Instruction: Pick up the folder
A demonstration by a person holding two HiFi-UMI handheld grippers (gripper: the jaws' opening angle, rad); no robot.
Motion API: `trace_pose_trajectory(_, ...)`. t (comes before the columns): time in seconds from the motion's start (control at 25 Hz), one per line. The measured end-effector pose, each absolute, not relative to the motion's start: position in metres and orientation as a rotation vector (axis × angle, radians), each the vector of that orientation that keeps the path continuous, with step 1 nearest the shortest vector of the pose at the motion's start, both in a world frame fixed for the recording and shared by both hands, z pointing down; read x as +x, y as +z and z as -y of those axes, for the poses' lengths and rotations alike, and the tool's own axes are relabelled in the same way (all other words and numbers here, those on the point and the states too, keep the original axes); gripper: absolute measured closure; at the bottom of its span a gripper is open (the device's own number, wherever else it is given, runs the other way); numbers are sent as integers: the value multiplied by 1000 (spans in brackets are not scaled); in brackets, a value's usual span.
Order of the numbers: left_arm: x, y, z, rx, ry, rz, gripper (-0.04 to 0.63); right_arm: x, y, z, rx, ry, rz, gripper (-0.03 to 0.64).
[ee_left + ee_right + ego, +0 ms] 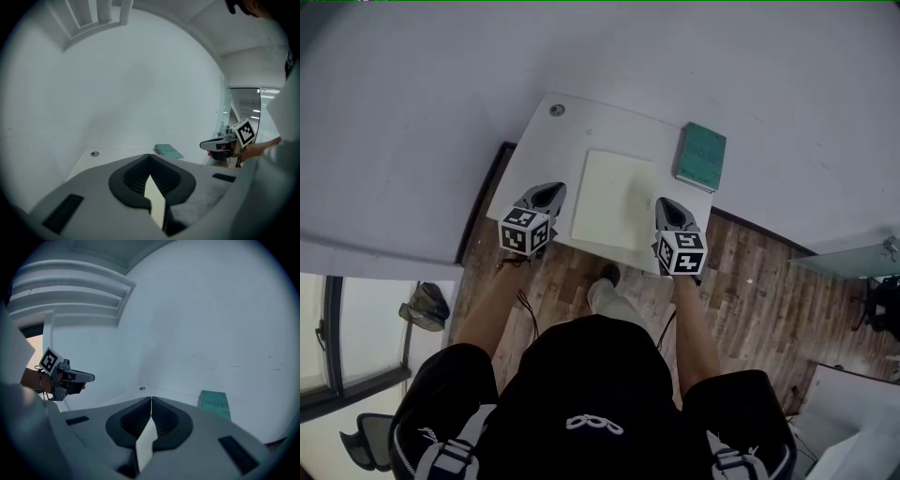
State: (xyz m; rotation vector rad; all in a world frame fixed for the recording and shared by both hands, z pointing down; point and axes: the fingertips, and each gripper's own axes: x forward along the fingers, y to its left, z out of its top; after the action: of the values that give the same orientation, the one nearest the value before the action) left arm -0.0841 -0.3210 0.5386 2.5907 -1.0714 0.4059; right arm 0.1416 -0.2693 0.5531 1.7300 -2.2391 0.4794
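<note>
The cream folder [614, 199] lies flat in the middle of the white table [553, 141], its near edge close to the table's front edge. I take this sheet-like piece to be the task's thing. It sits between the two grippers: just inward of the left gripper [546, 195], on that one's right, and just inward of the right gripper [669, 210], on that one's left. Neither touches it.

Both pairs of jaws are clenched together with nothing between them (each gripper view shows the ribbed pads meeting along one thin seam). Both grippers point forward and slightly down over the table's front edge, so this looks like an approach, one tool to each side of the folder. Since the folder lies flush on the table, the jaws would have to part and take an edge, probably the near one by the table's rim.

Ahead of the right jaws and off to their right, a green book [701, 156] lies at the far corner, apart from the folder. Far ahead of the left jaws is a small round grommet [557, 110]. Nothing lies on the folder or blocks its sides. The plain wall [441, 75] rises behind the table.
</note>
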Motion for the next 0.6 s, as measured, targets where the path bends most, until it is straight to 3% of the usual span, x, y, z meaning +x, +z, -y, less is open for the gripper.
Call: trace_pose_trajectory(0.6,-38,611,365,2416,421,839,574,169,609,317,1663,676,2244,592)
